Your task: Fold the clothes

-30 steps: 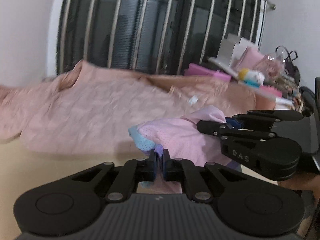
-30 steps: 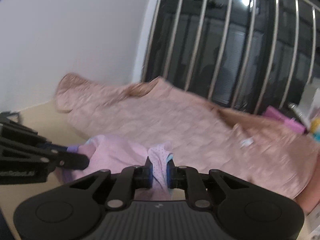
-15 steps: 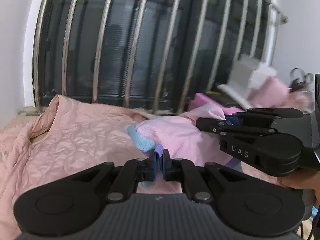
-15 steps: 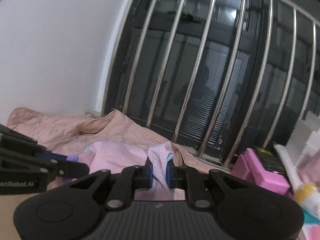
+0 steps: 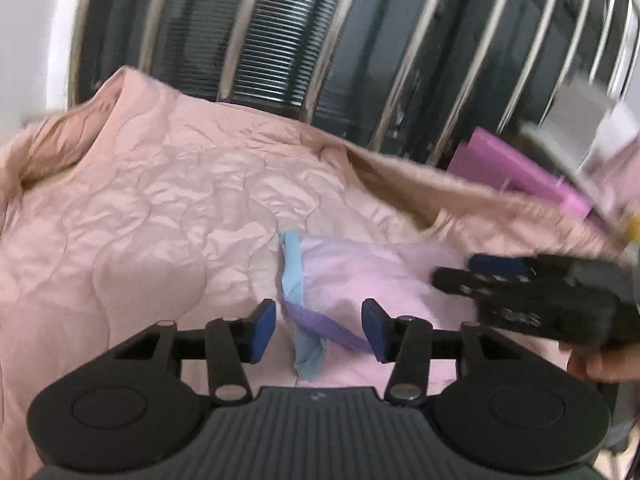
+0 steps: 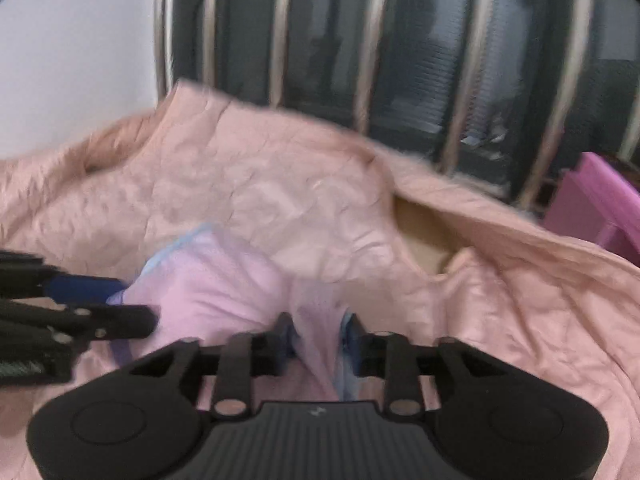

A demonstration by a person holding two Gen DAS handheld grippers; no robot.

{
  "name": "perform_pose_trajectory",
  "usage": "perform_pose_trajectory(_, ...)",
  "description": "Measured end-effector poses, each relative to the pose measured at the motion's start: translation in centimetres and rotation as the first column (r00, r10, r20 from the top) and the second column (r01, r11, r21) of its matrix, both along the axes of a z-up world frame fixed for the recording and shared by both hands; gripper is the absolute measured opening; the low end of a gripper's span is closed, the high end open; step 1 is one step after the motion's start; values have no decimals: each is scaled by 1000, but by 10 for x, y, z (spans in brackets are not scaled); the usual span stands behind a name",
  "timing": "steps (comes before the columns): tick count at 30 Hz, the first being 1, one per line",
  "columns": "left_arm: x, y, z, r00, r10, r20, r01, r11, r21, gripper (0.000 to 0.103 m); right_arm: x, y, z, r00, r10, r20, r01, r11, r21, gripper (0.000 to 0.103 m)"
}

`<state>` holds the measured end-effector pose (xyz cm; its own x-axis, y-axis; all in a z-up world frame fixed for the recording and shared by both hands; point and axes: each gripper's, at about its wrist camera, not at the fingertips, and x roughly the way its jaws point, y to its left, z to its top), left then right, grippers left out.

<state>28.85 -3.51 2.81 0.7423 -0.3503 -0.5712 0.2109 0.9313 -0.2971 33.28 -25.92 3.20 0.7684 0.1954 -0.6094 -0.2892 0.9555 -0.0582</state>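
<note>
Now both the left gripper (image 5: 318,326) and right gripper (image 6: 318,334) have jaws apart over the pink garment (image 5: 372,280) lying on the pink quilt (image 5: 160,208).

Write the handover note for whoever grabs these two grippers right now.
Left gripper: open, nothing clamped; the blue and purple trim of the pink garment lies loose between its fingers.
Right gripper: open too, with pink cloth bunched in the gap but not pinched.
The pink garment lies crumpled on the pink quilt in front of the barred window.
Done: garment set down on the quilt.
Left: spread it flat, then fold it; no neat fold shows yet.
</note>
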Motion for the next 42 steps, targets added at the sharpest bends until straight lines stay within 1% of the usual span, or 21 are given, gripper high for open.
perform_pose_trajectory(1, -4, 8, 1, 1000, 0, -3, 0, 999, -36, 47, -12, -4, 4, 999, -22, 29, 21, 1000, 16, 49)
perform_pose_trajectory(3, -7, 9, -1, 1000, -11, -22, 10, 999, -41, 42, -23, -4, 2, 1000, -11, 16, 11, 1000, 29, 49)
perform_pose_trajectory(8, -5, -13, -13, 996, -49, -76, 52, 998, 31, 10, -44, -3, -7, 998, 38, -42, -35, 998, 56, 46)
perform_pose_trajectory(10, -5, -16, -16, 995, -48, -87, 53, 997, 48, 4, -52, -2, -11, 996, 58, -65, -53, 996, 68, 30)
perform_pose_trajectory(11, -5, -15, -16, 995, -45, -91, 48, 998, 36, 3, -52, 0, -14, 995, 63, -82, -58, 996, 62, 6)
perform_pose_trajectory(16, -15, -16, -14, 995, -44, -88, 47, 999, 27, 4, -55, -10, -21, 993, 51, -102, -40, 993, 111, 4)
perform_pose_trajectory(18, -20, -9, -8, 997, -27, -76, 28, 1000, 11, 10, -60, -11, -17, 992, 62, -106, -50, 993, 111, 9)
perform_pose_trajectory(20, -23, 3, 6, 998, -39, -58, 36, 998, -57, 27, -69, -16, -3, 996, 60, -65, -51, 989, 140, 12)
perform_pose_trajectory(21, -24, 9, 14, 998, -43, -40, 39, 995, -95, 29, -71, -21, 7, 998, 54, -41, -47, 985, 164, 12)
perform_pose_trajectory(23, -20, 8, 28, 1000, -16, 0, 16, 997, -78, 33, -62, -26, 21, 1000, 13, 1, -13, 983, 183, 12)
perform_pose_trajectory(25, -3, -6, 26, 1000, 10, -14, -10, 1000, -7, 34, -43, -24, 29, 999, -24, 21, 20, 983, 184, 14)
perform_pose_trajectory(28, 18, -29, 1, 991, 7, -131, 6, 995, 96, 25, -4, -11, 12, 994, -22, -109, 39, 987, 154, 13)
perform_pose_trajectory(30, 2, -26, 1, 996, -4, -89, 13, 995, 101, 27, -4, -4, 2, 991, -37, -128, 51, 993, 105, 13)
perform_pose_trajectory(31, -10, -20, 3, 997, -7, -70, 15, 994, 106, 33, -13, -3, 0, 993, -47, -104, 56, 995, 88, 13)
perform_pose_trajectory(33, -41, -7, 12, 999, -6, -31, 11, 991, 134, 39, -43, -10, 3, 995, -81, -56, 87, 989, 117, 30)
perform_pose_trajectory(34, -58, -1, 18, 1000, 5, -11, -3, 989, 150, 45, -61, -14, 6, 994, -100, -36, 104, 985, 139, 34)
perform_pose_trajectory(36, -104, 7, 27, 999, 22, 43, -29, 983, 180, 58, -104, -20, 15, 995, -99, 9, 96, 978, 185, 40)
perform_pose_trajectory(37, -126, 11, 32, 997, 30, 70, -43, 980, 194, 69, -127, -20, 19, 995, -96, 24, 89, 975, 205, 42)
perform_pose_trajectory(39, -172, 20, 41, 991, 45, 125, -72, 973, 221, 86, -175, -15, 25, 997, -68, 41, 58, 973, 223, 59)
perform_pose_trajectory(40, -195, 24, 46, 987, 52, 152, -87, 968, 234, 92, -198, -12, 27, 997, -66, 50, 53, 972, 228, 64)
perform_pose_trajectory(42, -230, 28, 42, 984, 50, 172, -94, 962, 256, 98, -244, -5, 28, 997, -54, 50, 41, 971, 235, 85)
